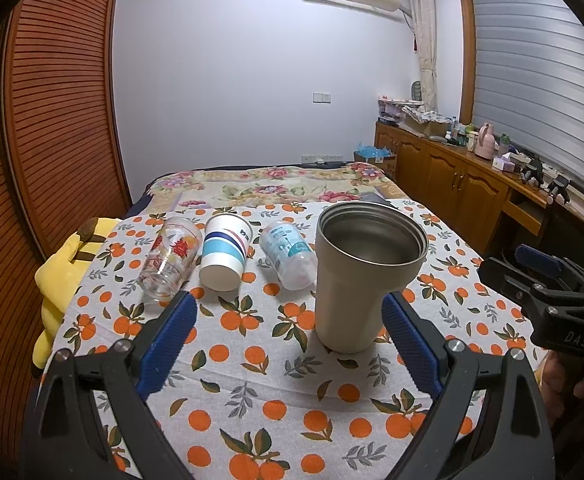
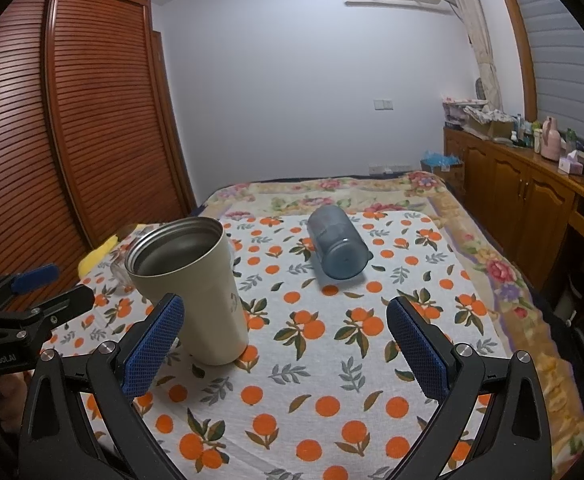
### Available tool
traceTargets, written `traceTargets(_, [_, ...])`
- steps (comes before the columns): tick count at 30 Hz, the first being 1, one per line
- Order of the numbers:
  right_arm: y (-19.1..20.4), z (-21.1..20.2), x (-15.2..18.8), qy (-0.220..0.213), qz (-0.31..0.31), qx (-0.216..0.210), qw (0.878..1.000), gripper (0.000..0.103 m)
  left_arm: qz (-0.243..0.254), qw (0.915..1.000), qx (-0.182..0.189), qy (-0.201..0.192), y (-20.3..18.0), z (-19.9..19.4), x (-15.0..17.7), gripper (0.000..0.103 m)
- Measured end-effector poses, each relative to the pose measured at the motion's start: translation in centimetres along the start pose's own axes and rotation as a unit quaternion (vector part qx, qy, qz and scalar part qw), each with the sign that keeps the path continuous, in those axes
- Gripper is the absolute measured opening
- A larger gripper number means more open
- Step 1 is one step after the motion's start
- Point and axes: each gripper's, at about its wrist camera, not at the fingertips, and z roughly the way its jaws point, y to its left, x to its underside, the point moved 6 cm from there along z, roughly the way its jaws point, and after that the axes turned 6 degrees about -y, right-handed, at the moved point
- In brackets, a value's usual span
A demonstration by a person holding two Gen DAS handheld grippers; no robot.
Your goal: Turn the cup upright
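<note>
Both tools, left tool [image 1: 288, 344] and right tool [image 2: 286, 344], hang wide open and empty; beige tumbler [image 1: 366, 276] stands upright on the table [image 1: 252, 360], so the blue cup [image 2: 338, 242] on its side looks next.

An orange-print tablecloth [image 2: 332, 360] is covering the table; a wooden cabinet [image 2: 532, 192] is standing at three o'clock.

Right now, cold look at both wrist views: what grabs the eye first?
The beige steel tumbler stands upright, mouth open, on the orange-print tablecloth, just ahead of the left gripper, whose jaws are open. Behind it to the left, three cups lie on their sides: a printed glass, a striped paper cup, a clear plastic cup. A blue-grey cup lies tipped beyond the open right gripper.
</note>
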Motion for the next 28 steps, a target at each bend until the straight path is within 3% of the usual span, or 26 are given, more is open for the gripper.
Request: traceTargets(28, [-0.04, 0.01, -0.02, -0.001, 0.000, 0.000, 1.000, 0.103, 0.001, 1.0000, -0.002, 0.000, -0.14, -0.20, -0.07, 0.094])
